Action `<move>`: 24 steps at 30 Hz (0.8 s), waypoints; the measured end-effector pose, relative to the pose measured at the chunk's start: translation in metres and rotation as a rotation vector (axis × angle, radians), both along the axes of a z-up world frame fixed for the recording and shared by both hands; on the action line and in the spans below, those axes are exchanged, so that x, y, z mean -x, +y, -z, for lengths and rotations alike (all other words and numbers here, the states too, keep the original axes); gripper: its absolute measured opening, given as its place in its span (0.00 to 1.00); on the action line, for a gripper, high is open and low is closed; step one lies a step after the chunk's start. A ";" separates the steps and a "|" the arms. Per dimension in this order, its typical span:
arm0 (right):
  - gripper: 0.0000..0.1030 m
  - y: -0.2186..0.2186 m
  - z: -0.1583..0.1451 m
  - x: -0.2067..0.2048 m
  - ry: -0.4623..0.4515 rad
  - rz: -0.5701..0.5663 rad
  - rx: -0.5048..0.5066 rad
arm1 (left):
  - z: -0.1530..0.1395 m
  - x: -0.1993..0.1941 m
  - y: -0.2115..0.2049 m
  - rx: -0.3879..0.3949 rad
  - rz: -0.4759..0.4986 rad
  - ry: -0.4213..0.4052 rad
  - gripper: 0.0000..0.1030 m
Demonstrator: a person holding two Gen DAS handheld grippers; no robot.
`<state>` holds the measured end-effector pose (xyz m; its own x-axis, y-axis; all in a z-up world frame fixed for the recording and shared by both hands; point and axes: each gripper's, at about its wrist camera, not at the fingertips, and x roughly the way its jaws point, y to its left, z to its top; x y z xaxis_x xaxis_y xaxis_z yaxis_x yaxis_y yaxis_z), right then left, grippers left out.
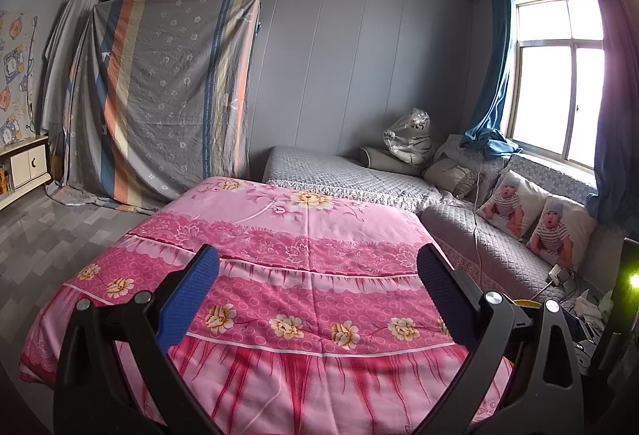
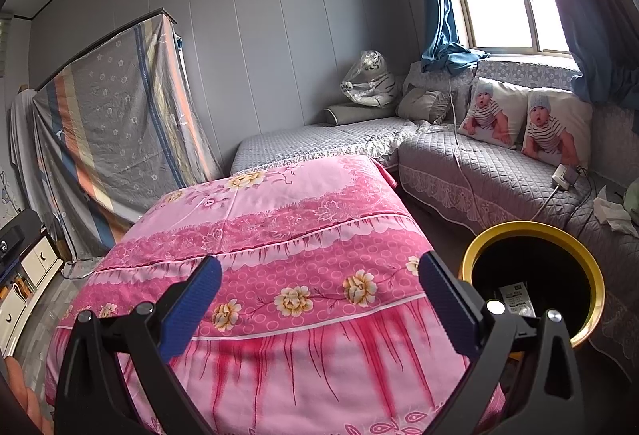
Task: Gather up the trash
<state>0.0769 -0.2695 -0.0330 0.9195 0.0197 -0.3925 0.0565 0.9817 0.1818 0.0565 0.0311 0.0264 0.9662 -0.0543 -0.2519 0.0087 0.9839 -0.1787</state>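
Note:
A round bin with a yellow rim (image 2: 531,231) and a black inside stands right of the pink-covered table (image 2: 279,215); a white printed slip (image 2: 517,299) lies in it. Crumpled white tissue (image 2: 611,213) lies on the grey sofa at the far right. My right gripper (image 2: 319,275) is open above the pink floral cloth, with nothing between its blue pads (image 2: 191,299), and its right finger is just left of the bin. My left gripper (image 1: 317,271) is open too, over the same cloth (image 1: 279,235). Only a sliver of the yellow rim (image 1: 523,302) shows behind its right finger. Tissue (image 1: 589,305) lies far right.
A grey quilted corner sofa (image 2: 479,171) carries two baby-print cushions (image 2: 527,119), a white charger with cables (image 2: 561,175) and a plastic-wrapped tiger toy (image 2: 371,80). A striped sheet covers a wardrobe (image 1: 159,95) on the left. A low white cabinet (image 1: 28,163) stands at the far left.

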 end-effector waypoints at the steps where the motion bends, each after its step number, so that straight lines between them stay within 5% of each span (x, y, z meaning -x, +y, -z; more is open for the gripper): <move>1: 0.92 0.000 0.000 0.000 0.000 0.000 0.000 | 0.000 0.000 0.000 0.000 0.001 0.000 0.92; 24: 0.92 0.000 0.002 0.000 0.006 0.001 0.001 | 0.001 -0.004 0.004 -0.003 0.016 0.000 0.92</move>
